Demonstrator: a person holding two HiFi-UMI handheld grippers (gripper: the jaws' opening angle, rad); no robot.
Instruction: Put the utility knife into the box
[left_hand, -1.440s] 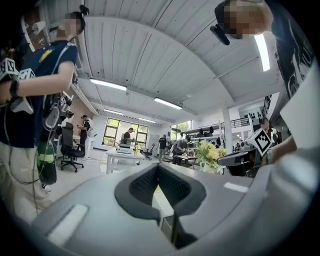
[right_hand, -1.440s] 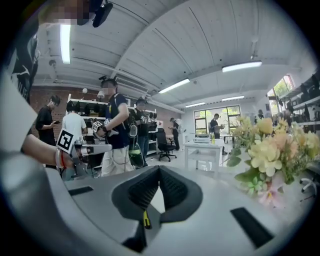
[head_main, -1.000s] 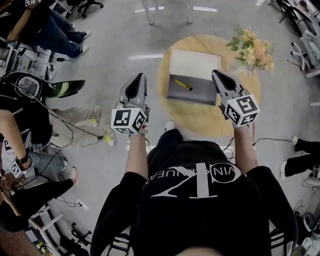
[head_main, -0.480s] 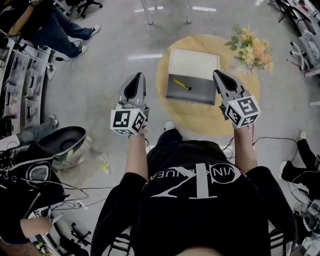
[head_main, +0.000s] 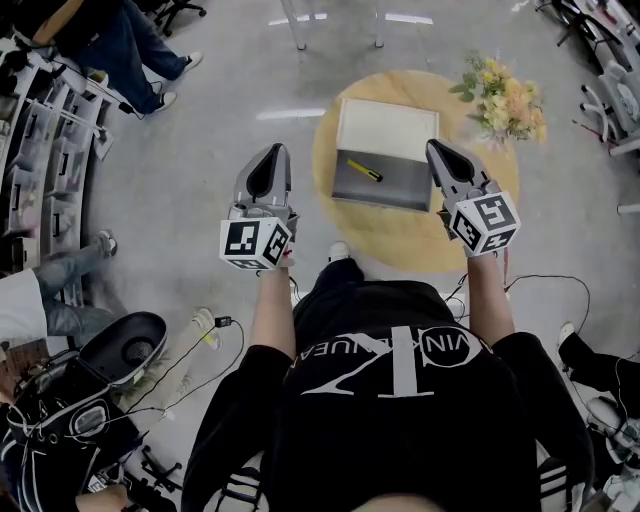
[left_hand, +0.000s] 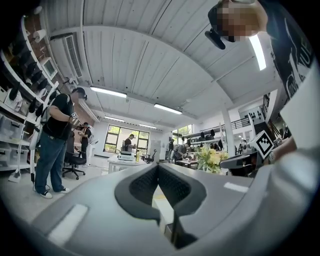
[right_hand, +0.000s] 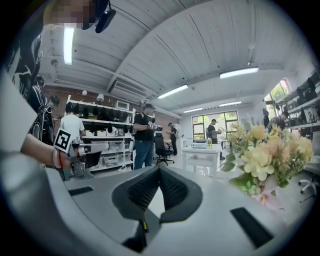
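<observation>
Head view: the utility knife lies slantwise on the grey panel before the box. Left tongs and right tongs, pressed together and empty, flank it, the right seemingly nearer.

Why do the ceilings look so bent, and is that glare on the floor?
Left gripper view and right gripper view: wide-angle lenses bow the ceiling lines and darken the corners; the left gripper and right gripper loom soft up close. Head view: yes, pale streaks on the floor look like reflected ceiling lights.
</observation>
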